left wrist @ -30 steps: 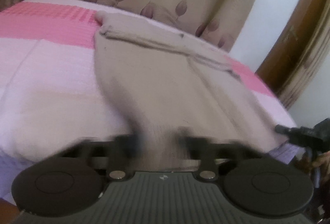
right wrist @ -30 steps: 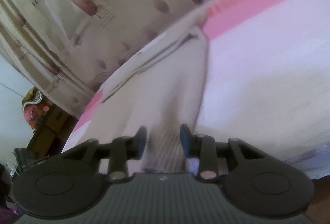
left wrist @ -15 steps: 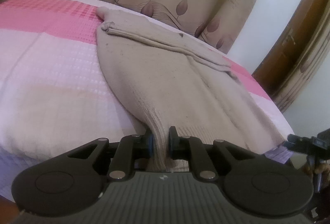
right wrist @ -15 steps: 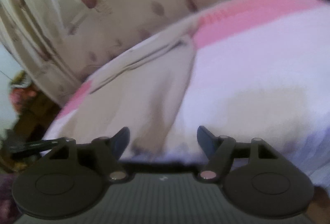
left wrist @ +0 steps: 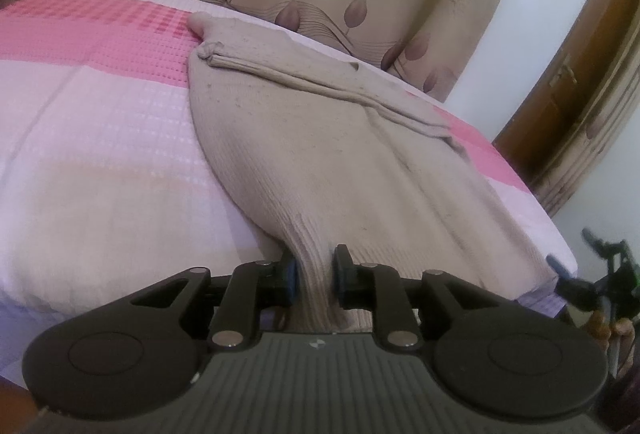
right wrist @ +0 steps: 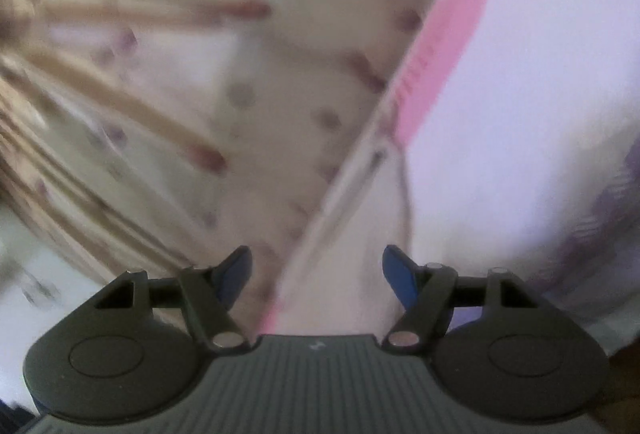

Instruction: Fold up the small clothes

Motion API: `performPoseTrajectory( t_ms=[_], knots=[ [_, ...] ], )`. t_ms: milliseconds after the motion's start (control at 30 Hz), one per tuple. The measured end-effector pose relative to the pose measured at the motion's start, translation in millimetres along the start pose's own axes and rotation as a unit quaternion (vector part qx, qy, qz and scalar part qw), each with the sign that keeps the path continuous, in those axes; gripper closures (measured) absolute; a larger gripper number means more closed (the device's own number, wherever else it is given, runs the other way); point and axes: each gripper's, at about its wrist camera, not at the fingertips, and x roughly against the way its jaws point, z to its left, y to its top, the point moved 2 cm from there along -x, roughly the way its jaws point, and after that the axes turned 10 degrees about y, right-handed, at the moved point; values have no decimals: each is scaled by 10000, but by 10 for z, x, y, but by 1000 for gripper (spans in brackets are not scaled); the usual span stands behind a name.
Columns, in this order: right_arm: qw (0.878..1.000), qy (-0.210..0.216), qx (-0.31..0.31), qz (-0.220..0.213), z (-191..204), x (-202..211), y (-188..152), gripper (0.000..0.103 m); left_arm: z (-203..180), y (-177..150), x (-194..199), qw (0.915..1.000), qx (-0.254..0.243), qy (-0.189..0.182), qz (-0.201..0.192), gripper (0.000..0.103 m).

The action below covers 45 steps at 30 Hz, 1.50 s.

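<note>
Left gripper (left wrist: 314, 268), jaws just easing apart around my beige ribbed knit garment's (left wrist: 320, 154) hem, right gripper (right wrist: 316, 274) already wide and empty: cloth laid, fold next.

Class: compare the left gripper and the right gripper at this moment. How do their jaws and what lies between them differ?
The left gripper has narrow jaws that have just been opening, with the beige garment's ribbed hem between them; the right gripper stands wide open, gripping nothing. The left view is sharp, the right blurred. Both face the bed.
</note>
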Motion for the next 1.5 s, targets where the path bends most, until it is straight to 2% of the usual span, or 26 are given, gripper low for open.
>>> performPoseTrajectory(
  t_ms=[133, 333, 467, 533, 567, 600, 633, 667, 700, 733, 767, 833, 900, 1100, 1333, 1500],
  knots=[
    [9988, -341, -75, 346, -107, -41, -43, 31, 12, -10, 1, 10000, 70, -15, -23, 79],
    [9969, -126, -577, 521, -175, -8, -140, 30, -9, 3, -5, 10000, -75, -11, -14, 77],
    [9967, 114, -714, 368, -183, -70, -209, 30, 0, -9, -17, 10000, -18, -36, -59, 75],
    [9985, 8, -506, 210, -165, -143, -186, 33, 3, -15, -17, 10000, 1, -52, -68, 75],
    [9983, -76, -542, 210, -185, -186, -175, 40, 7, -9, -20, 10000, 28, -68, -59, 75],
    [9978, -152, -606, 221, -189, -241, -167, 52, 16, -3, -22, 9999, 56, -90, -43, 75],
    [9968, -355, -649, 304, -197, -303, -160, 70, 28, 3, -26, 9999, 97, -119, -26, 75],
    [9959, -546, -605, 382, -200, -330, -161, 77, 42, 10, -27, 9998, 152, -150, -11, 76],
    [9948, -730, -504, 490, -195, -361, -166, 91, 55, 8, -29, 9996, 205, -179, -3, 81],
    [9940, -816, -410, 598, -196, -379, -181, 95, 59, 9, -29, 9996, 220, -183, 3, 88],
    [9939, -822, -304, 666, -183, -383, -197, 95, 63, 6, -30, 9997, 206, -134, 14, 92],
    [9937, -841, -128, 733, -135, -375, -195, 95, 45, 9, -22, 9997, 221, -136, 14, 93],
    [9955, -633, -150, 686, -81, -364, -166, 96, 12, 44, 9, 9996, 243, -168, -29, 93],
    [9972, -346, -5, 660, 158, -479, 32, 96, -59, 268, 181, 9978, 411, -355, -391, 93],
    [9985, 45, 113, 530, 424, -716, 222, 95, -154, 493, 265, 9953, 482, -359, -758, 93],
    [9985, 157, 249, 452, 525, -930, 401, 95, -252, 743, 277, 9931, 317, -195, -1115, 93]
  ],
)
